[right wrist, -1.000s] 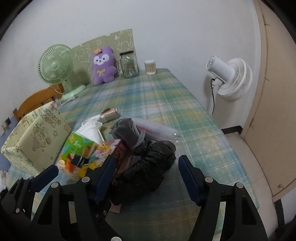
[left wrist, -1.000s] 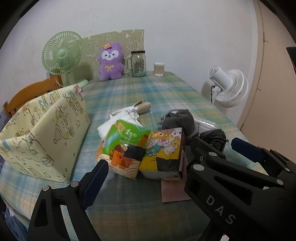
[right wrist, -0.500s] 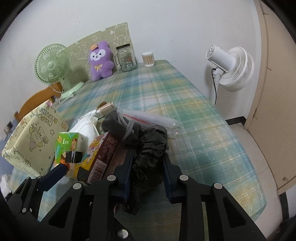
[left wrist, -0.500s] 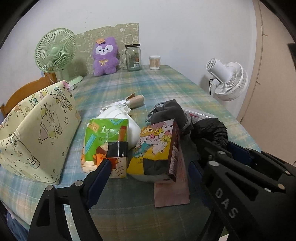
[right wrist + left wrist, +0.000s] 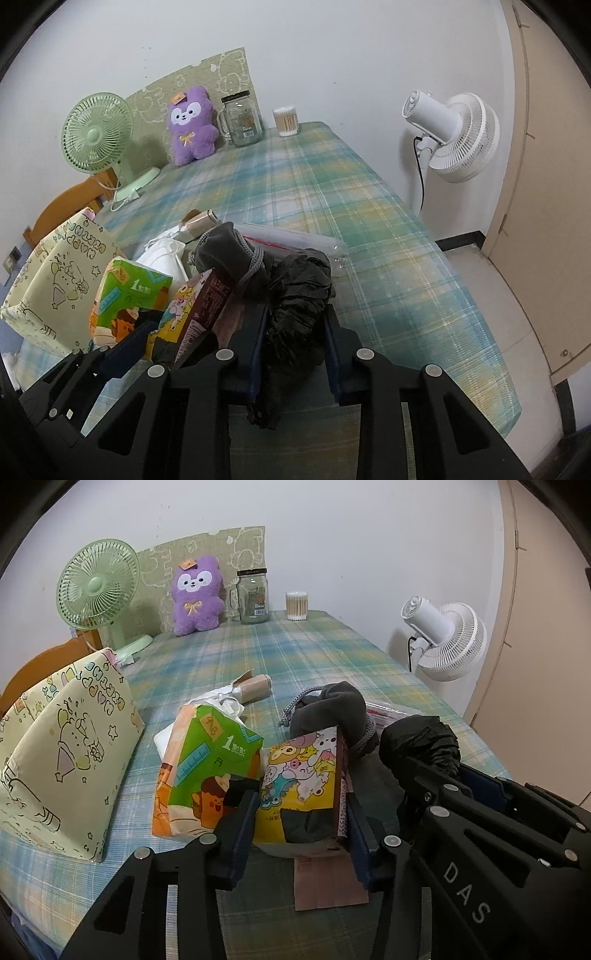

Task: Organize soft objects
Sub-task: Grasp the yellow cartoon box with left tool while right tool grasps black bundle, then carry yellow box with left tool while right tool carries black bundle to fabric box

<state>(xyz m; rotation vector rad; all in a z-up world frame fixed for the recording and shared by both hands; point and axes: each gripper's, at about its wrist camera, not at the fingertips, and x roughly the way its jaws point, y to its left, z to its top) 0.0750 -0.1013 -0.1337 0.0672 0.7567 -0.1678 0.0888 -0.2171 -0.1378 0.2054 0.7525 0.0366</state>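
My left gripper (image 5: 301, 829) is shut on a yellow cartoon-print tissue pack (image 5: 301, 775), which stands on the plaid table beside a green tissue pack (image 5: 207, 764). My right gripper (image 5: 293, 345) is shut on a crumpled black plastic bag (image 5: 295, 295); the bag also shows in the left wrist view (image 5: 421, 738). A dark grey drawstring pouch (image 5: 229, 254) lies behind both packs. A yellow cartoon fabric bin (image 5: 62, 760) stands open at the left. A purple plush toy (image 5: 197, 594) sits at the far end.
A white folded cloth (image 5: 162, 258), a small tan roll (image 5: 255, 688) and a clear zip bag (image 5: 295, 240) lie mid-table. A green fan (image 5: 98, 590), glass jar (image 5: 253, 596) and cotton-swab cup (image 5: 296, 605) stand at the back. A white floor fan (image 5: 454, 136) stands right of the table.
My left gripper moved forward and closed on the yellow tissue pack. My right gripper closed on the black bag about half a second ago and still holds it.
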